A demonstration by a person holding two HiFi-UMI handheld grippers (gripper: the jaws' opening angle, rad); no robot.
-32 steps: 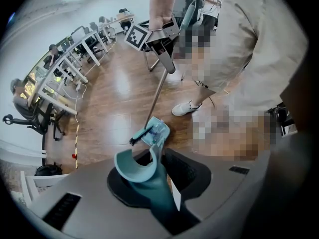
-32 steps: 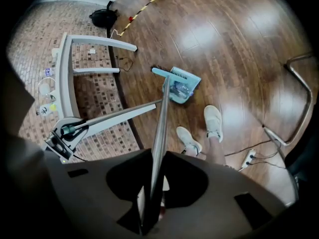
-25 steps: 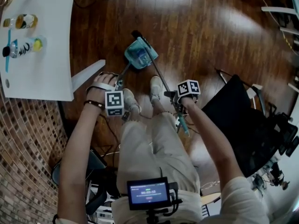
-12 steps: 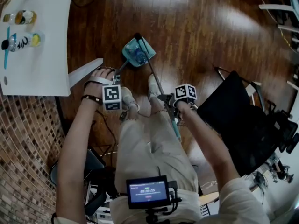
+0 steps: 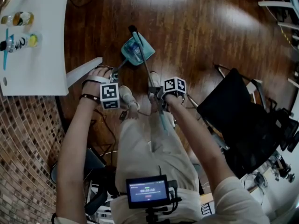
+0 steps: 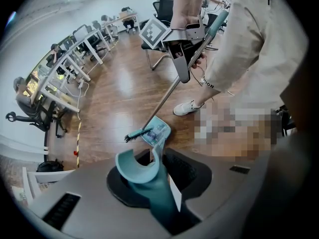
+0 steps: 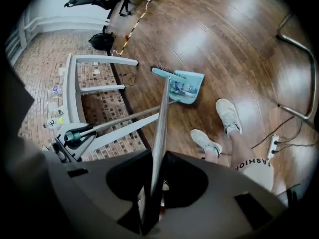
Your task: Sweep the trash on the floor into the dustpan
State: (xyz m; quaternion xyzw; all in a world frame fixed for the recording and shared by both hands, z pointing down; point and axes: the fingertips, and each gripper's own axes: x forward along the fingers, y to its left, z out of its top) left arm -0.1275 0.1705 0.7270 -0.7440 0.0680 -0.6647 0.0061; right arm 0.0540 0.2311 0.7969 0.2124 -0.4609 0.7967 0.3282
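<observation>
**Trash [image 7: 180, 87] in the dustpan [image 7: 199, 79], brush at its far lip**

Has swung the right gripper [image 7: 152, 193] across toward the left gripper [image 6: 152, 180] since a second ago, bringing the broom [image 5: 148, 73] pole along with it. Has kept the left one where it was. Shows the dustpan on about the same patch of floor [image 5: 201, 27] as before, with the brush head [image 5: 132, 31] still at its far edge.

Clamps the right jaws tight on the broom's metal pole. Clamps the left jaws on the teal dustpan handle [image 6: 142, 168], whose curved top stands up out of them, with the gripper pointing straight down.

Cannot settle what the trash is: something pale with blue print, partly crossed by the pole in the head view. Loses the thin rod between pan and handle behind the left hand [image 5: 97, 78] in that same view.

Finds the trash lying inside the pan, not on the boards beside it.

Places two white shoes [image 5: 126, 97] just on the near side of the pan. Farther off, sees a white table [image 5: 42, 55] along the floor's left edge with two bottles [image 5: 18, 18] on it, and a black chair [image 5: 243, 120] toward the right edge.
</observation>
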